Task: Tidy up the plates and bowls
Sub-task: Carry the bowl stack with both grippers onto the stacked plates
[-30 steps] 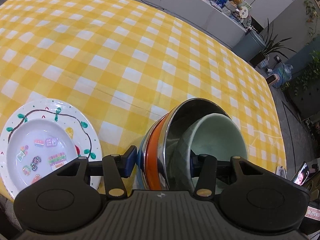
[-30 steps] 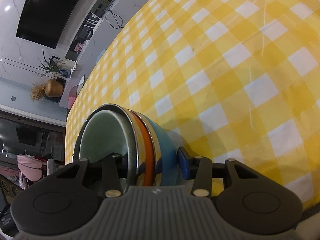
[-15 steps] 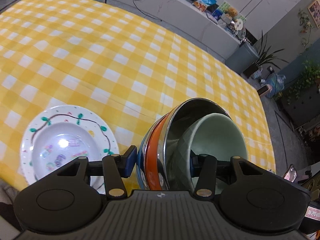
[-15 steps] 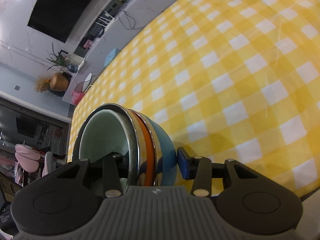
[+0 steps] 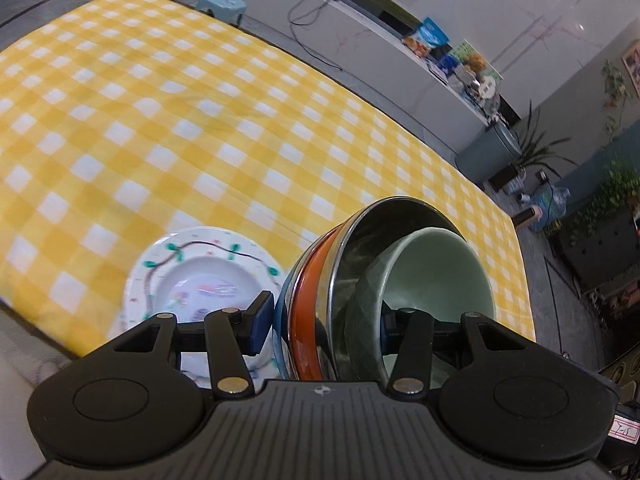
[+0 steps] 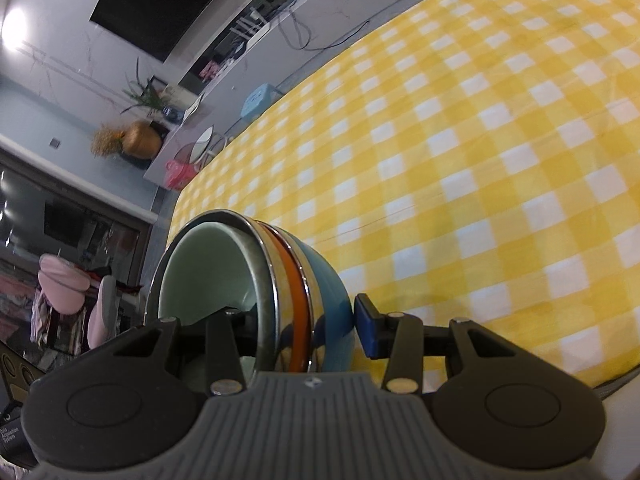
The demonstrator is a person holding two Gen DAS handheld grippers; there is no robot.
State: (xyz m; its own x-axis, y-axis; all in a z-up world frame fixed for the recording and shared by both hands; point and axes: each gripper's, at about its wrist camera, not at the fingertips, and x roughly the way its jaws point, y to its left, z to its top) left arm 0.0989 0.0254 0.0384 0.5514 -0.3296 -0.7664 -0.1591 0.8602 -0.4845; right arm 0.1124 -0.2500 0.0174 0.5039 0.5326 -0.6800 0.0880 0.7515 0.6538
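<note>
Both grippers, left gripper [image 5: 322, 320], right gripper [image 6: 298, 320], clamping bowl stack [image 5: 360, 292]

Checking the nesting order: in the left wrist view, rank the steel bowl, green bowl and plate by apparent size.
1. Steel bowl, the widest rim.
2. Green bowl, nested inside it, so smaller.
Plate: looks about as wide as the steel bowl, but it lies farther off, blurred and partly hidden, so unranked.

White tag [image 5: 625, 427] lower right: handwritten, maybe "T-15".
</note>
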